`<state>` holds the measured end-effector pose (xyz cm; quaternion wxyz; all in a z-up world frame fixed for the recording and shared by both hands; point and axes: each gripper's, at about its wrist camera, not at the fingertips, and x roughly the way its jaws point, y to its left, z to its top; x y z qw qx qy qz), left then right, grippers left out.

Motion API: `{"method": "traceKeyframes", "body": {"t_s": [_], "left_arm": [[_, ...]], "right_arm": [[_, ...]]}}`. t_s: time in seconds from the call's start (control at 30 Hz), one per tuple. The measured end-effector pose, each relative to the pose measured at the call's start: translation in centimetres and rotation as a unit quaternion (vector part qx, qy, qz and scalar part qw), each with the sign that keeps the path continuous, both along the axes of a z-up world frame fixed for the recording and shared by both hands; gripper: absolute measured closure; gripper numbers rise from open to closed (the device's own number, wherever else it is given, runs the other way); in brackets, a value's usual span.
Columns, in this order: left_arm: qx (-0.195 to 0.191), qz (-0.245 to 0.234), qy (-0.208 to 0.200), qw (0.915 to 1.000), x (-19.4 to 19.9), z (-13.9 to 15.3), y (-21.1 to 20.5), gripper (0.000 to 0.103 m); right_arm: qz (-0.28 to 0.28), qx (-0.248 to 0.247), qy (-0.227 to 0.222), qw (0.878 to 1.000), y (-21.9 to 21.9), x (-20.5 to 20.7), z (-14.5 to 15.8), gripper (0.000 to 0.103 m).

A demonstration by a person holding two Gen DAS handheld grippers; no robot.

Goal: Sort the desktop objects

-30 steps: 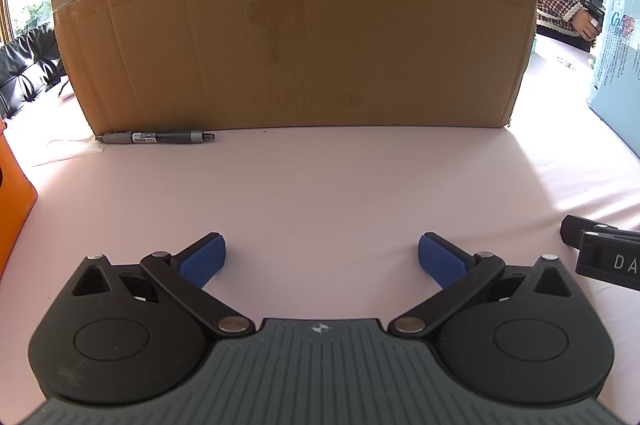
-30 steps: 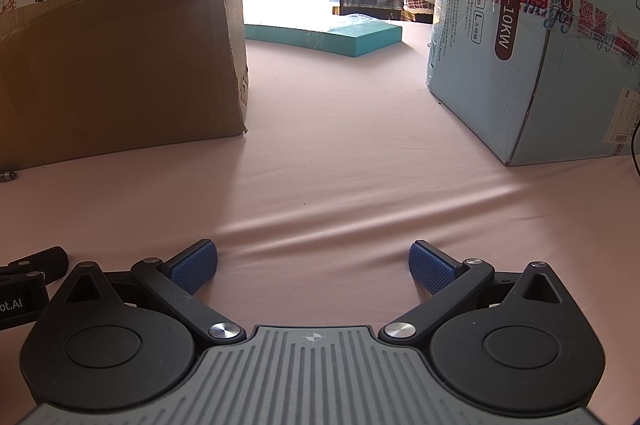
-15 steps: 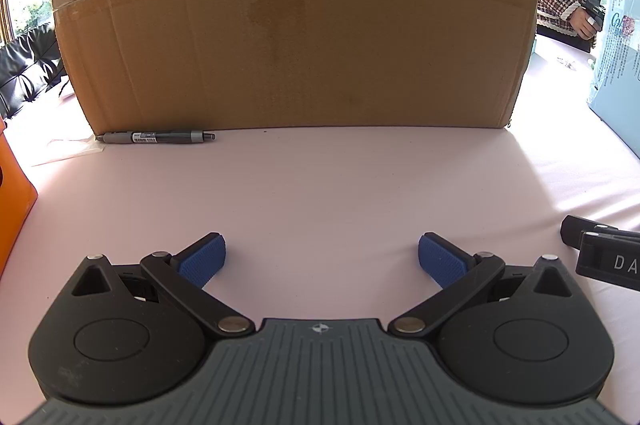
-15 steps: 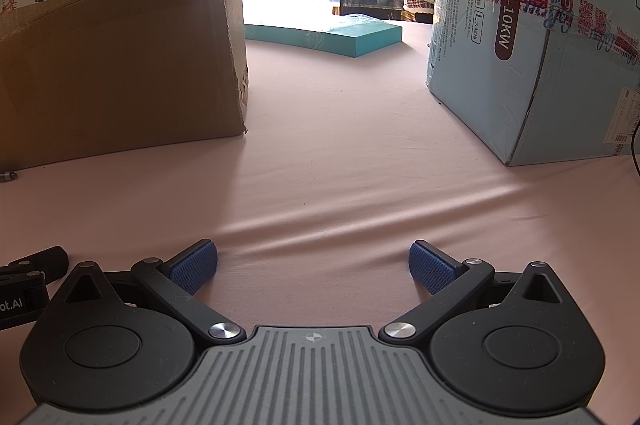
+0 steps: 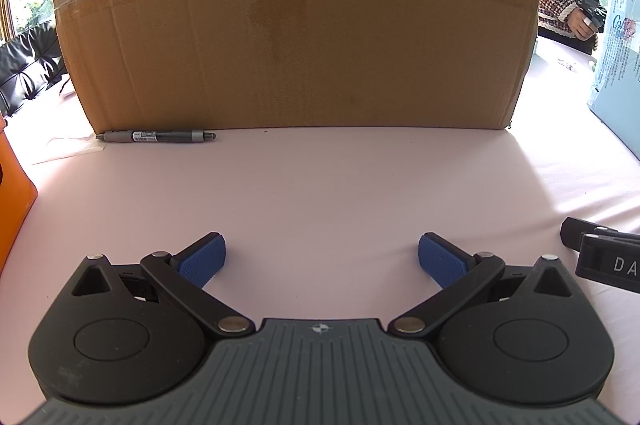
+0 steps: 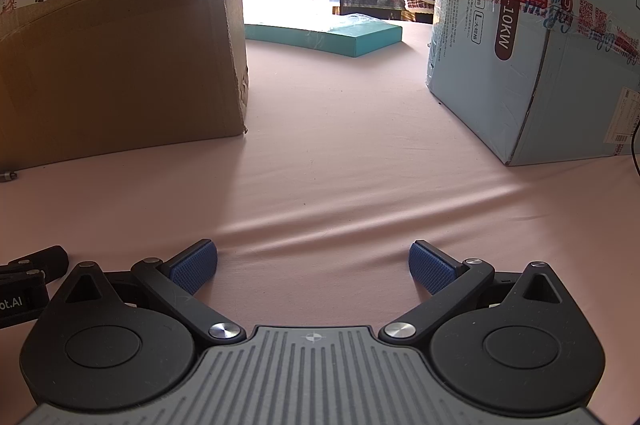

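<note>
Both claws rest low on the pink surface point(image 5: 320, 185), and sorting looks not yet begun. The left claw point(image 5: 322, 259) has its blue pads spread wide with nothing between them; the right claw point(image 6: 313, 263) is likewise spread and empty. The one loose item plainly visible is a grey pen point(image 5: 155, 136), lying flat at about eleven o'clock in the left wrist view, just against the foot of the big cardboard box point(image 5: 300, 25). A light blue carton point(image 6: 532, 37) stands at two o'clock in the right wrist view. The likely next move is for the left claw to reach forward to the pen, straddling its barrel crosswise before closing; the box wall leaves little room behind it.
</note>
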<state>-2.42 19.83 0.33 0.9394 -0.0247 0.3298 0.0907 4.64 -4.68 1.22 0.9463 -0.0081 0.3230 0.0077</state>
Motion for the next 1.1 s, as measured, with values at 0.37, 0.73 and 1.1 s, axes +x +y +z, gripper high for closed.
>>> {"method": "traceKeyframes", "body": {"t_s": [0.37,0.73,1.1], "left_arm": [[0.000,0.022,0.001,0.9997,0.05,0.07,-0.40,0.000],[-0.002,0.028,0.001,0.9996,0.04,0.11,-0.34,0.000],[-0.007,0.026,-0.002,0.9996,-0.08,0.03,-0.24,0.000]], "right_arm": [[0.000,0.000,0.000,1.000,0.04,0.04,0.04,0.000],[0.000,0.000,0.000,1.000,0.08,0.13,0.05,0.000],[0.000,-0.001,0.001,1.000,0.09,0.24,0.01,0.000]]}}
